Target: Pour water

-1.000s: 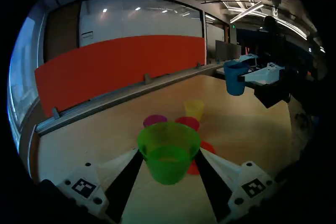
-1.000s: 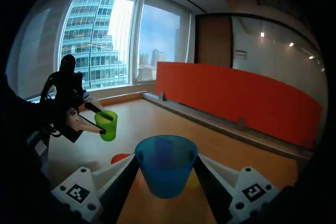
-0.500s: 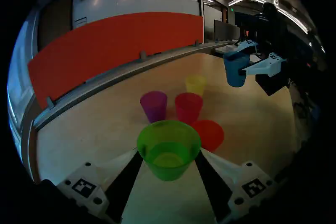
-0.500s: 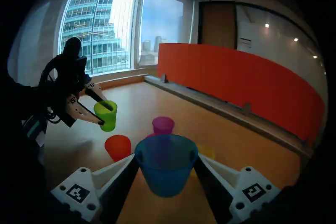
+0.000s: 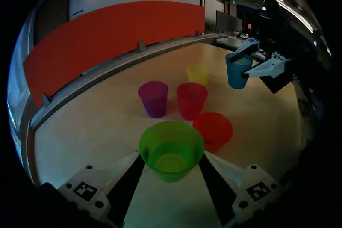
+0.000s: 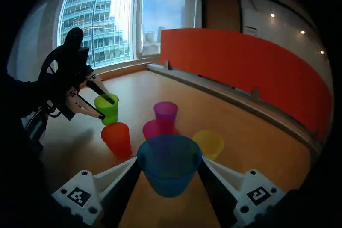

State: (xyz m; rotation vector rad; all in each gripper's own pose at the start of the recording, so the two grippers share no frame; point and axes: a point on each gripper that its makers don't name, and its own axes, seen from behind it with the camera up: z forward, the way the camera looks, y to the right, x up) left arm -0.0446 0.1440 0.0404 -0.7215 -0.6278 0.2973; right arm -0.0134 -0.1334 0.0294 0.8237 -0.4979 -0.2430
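We see the left tool (image 5: 172, 156) clenched on a green cup (image 5: 172, 149), held upright above the wooden surface (image 5: 94, 125). A paler patch shows at the cup's bottom; we cannot tell if it is water. The right tool (image 6: 169, 169) grips a blue cup (image 6: 169, 164), also upright and off the surface, and we cannot make out its contents. Between them four cups stand upright in a close cluster: purple cup (image 5: 153, 98), pink cup (image 5: 191, 99), yellow cup (image 5: 198, 74) and orange cup (image 5: 212, 129). The orange and yellow cups look empty to us.
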